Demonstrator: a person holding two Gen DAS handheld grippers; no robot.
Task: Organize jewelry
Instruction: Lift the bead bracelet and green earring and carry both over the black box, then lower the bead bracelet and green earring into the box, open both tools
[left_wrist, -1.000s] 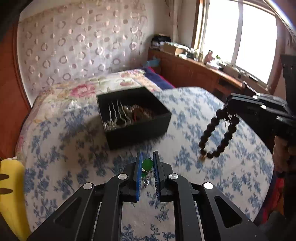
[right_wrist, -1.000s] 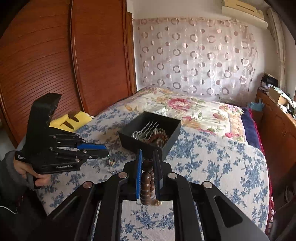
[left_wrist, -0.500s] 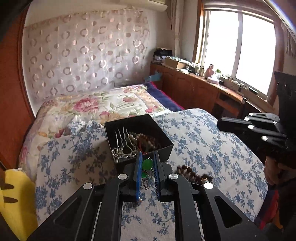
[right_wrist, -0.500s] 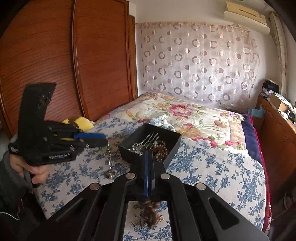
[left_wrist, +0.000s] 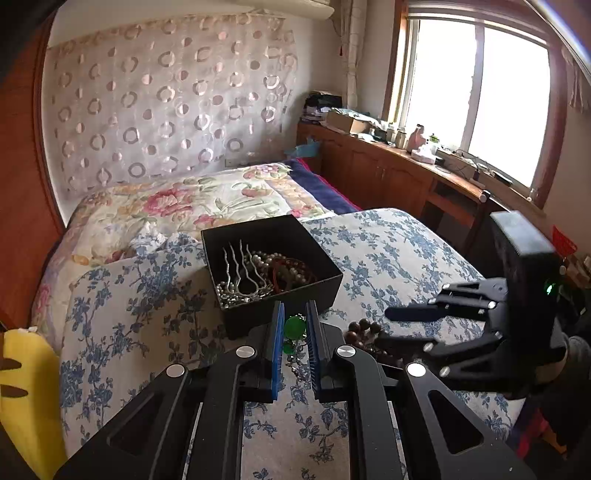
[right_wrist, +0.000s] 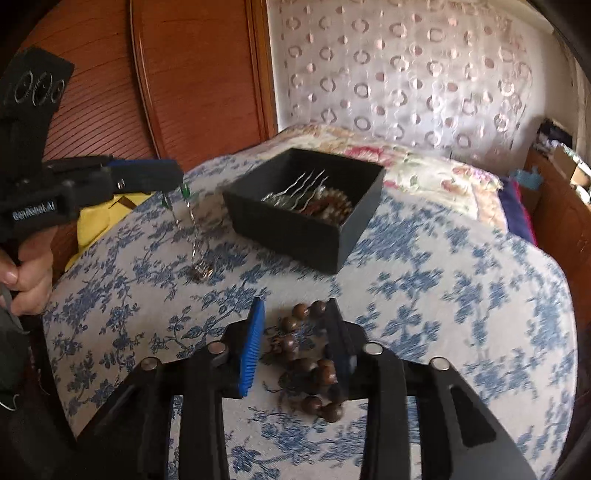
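Straddling the wooden bead bracelet with its jaws spread, your right gripper is hovering low over beads that are lying loose on the blue floral cover, on the near side of the black box. If you are closing from this angle, you are risking catching one strand only, so the rest could be swinging and snagging on the box's near wall. Your left gripper is pinching a green pendant necklace, just short of that same near wall. Its chain is hanging down and its end is touching the cover, to the left of the box. You are risking dragging it on the rim, or letting it slip free. Inside the box, the silver hair comb is pointing its prongs up amid other beads, inviting tangles.
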